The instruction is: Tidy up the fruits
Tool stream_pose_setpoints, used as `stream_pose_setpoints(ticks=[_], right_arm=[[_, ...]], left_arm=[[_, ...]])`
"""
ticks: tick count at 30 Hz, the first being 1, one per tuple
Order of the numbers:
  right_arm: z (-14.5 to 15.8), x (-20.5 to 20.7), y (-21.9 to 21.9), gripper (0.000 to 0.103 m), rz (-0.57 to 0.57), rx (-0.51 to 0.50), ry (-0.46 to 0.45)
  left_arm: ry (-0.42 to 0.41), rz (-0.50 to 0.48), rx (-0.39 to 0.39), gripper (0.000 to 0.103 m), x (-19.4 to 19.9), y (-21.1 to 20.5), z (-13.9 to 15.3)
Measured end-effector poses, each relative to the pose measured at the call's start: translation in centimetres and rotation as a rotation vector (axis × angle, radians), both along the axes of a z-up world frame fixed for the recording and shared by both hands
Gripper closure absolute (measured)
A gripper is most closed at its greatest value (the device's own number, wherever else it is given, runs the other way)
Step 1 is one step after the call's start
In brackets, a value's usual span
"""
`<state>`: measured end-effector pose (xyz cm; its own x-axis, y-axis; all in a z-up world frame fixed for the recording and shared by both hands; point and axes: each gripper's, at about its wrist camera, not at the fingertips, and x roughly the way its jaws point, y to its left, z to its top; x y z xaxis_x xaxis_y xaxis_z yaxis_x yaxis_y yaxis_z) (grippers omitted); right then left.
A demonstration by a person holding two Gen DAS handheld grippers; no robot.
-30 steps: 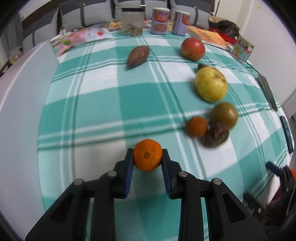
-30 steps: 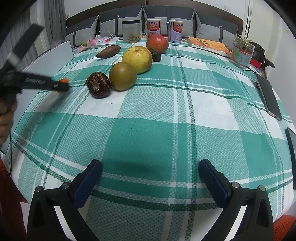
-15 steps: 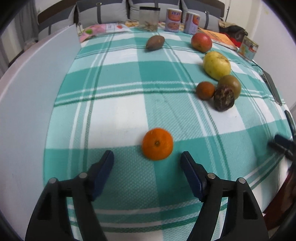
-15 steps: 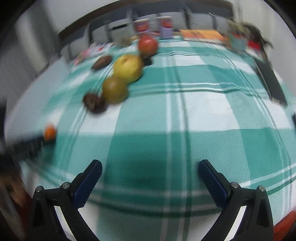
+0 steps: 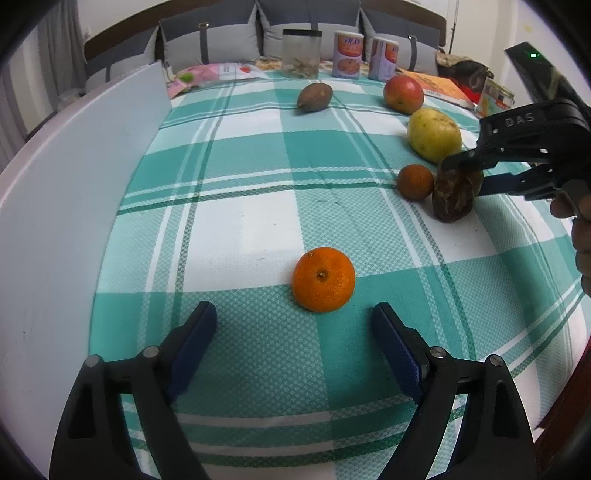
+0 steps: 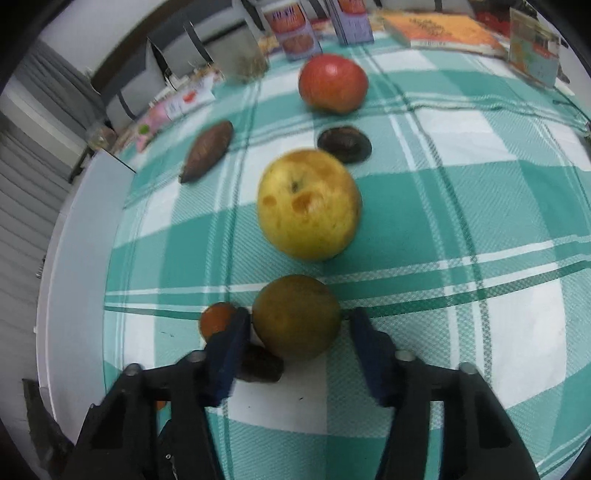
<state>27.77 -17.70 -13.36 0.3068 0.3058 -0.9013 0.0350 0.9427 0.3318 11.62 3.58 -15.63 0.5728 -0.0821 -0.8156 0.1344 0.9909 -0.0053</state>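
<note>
The orange (image 5: 323, 279) lies on the checked tablecloth (image 5: 258, 221) at lower centre of the left view, just ahead of the left gripper (image 5: 295, 325), whose jaws are spread wide and empty. In the right view, the right gripper (image 6: 297, 334) brackets a green-brown fruit (image 6: 295, 316) low in the frame, jaws released, not visibly touching it; a yellow fruit (image 6: 308, 205) sits above.

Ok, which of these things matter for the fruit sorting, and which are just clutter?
Job: orange, green-brown fruit, yellow apple, red apple, small reddish fruit, dark wrinkled fruit.
Clutter: two cans, jar, book.
</note>
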Motion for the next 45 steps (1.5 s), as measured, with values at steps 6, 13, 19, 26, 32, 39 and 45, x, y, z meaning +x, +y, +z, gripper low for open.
stream_pose_setpoints(ticks=[6,13,19,26,32,39,45], right_arm=[[1.1,-0.1,-0.3,0.054,0.05,-0.033,0.014],[2.4,-4.2,-2.9,0.054,0.235,-0.116,0.11],[0.0,-6.8,-3.0,0.053,0.3,-0.252,0.158],[-0.2,-6.4,-4.0,0.021,0.207,-0.126,0.124],[1.2,-7.4,-5.8,0.021,0.125,-0.035,0.081],[1.8,-8.5,-7.8,0.02,0.071,-0.003,0.067],[1.8,-9.8,-9.3,0.02,0.04,0.024,0.068]], left_arm=[[0.029,0.005,0.002,0.015,0.4,0.0,0.1],[0.093,-0.006,-0.016,0.015,0.3,0.2,0.3],[0.155,-0.013,-0.062,0.015,0.5,0.4,0.7],[0.202,-0.029,-0.106,0.015,-0.1,1.0,2.2],[0.217,-0.059,-0.136,0.015,-0.6,1.6,3.2],[0.233,-0.081,-0.142,0.015,-1.3,1.8,3.2],[0.242,-0.103,-0.138,0.015,-1.5,1.9,3.1]])
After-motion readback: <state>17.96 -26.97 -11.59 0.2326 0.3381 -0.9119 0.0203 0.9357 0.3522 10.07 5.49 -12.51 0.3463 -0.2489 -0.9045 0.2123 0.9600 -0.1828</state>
